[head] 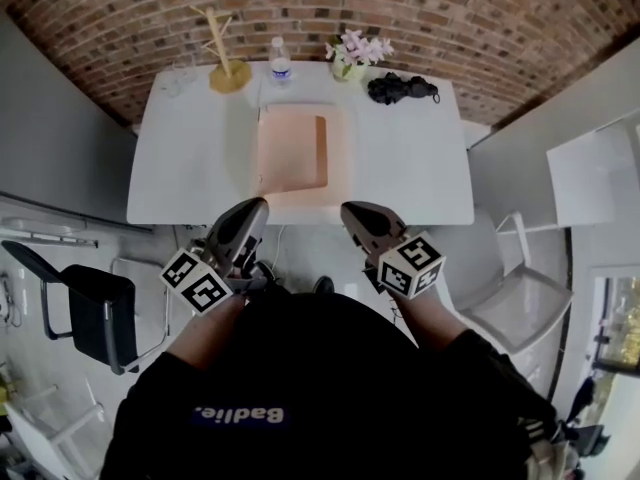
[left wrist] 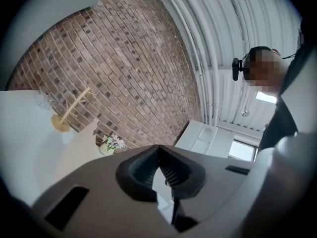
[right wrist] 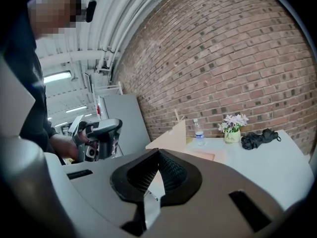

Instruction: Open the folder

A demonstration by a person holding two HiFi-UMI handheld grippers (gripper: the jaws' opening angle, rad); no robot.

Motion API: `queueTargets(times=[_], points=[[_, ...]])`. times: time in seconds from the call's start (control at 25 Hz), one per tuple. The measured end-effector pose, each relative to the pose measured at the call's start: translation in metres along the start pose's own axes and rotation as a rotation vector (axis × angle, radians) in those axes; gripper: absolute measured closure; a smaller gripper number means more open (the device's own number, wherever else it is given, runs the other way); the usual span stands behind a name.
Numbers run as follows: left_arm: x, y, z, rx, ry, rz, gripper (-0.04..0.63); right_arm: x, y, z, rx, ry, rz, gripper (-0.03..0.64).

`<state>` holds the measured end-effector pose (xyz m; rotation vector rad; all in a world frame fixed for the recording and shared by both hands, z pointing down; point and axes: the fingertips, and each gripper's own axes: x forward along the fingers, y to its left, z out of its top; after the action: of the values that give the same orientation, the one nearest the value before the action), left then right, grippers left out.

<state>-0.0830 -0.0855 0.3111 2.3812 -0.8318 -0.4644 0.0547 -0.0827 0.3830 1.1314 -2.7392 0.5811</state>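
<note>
A peach folder [head: 300, 153] lies in the middle of the white table [head: 180, 178]. In the right gripper view one pale cover of the folder [right wrist: 173, 135] stands up from the table like a pointed flap. Both grippers are held up in front of the person, short of the table's near edge and apart from the folder. The left gripper [head: 255, 206] is shut, its jaws meeting at the tip with nothing between them [left wrist: 158, 148]. The right gripper [head: 352, 211] is also shut and empty [right wrist: 158, 151]. The left gripper [right wrist: 99, 138] shows in a hand in the right gripper view.
Along the table's far edge by the brick wall stand a wooden branch stand [head: 225, 63], a water bottle [head: 281, 63], a flower pot [head: 355, 56] and a folded black umbrella [head: 400, 88]. A black chair [head: 95, 313] is at the left, a white chair [head: 520, 298] at the right.
</note>
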Motion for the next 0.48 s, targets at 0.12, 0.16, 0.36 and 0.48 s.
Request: queueTargets(times=[0.12,0.16,0.36,0.48], points=[[0.007,-0.014,0.001,0.023,0.024,-0.017,0.592,-0.002,0.014,0.015,-0.01,-0.022,0.03,0.589],[0.009,-0.018,-0.001,0.033,0.038,-0.021,0.592,-0.004,0.018,0.018,-0.012,-0.028,0.039,0.589],[0.016,-0.031,-0.011,0.098,0.096,-0.039,0.592,-0.009,0.03,0.028,-0.012,-0.053,0.071,0.589],[0.019,-0.034,-0.015,0.107,0.108,-0.047,0.592,-0.012,0.034,0.03,-0.009,-0.061,0.082,0.589]])
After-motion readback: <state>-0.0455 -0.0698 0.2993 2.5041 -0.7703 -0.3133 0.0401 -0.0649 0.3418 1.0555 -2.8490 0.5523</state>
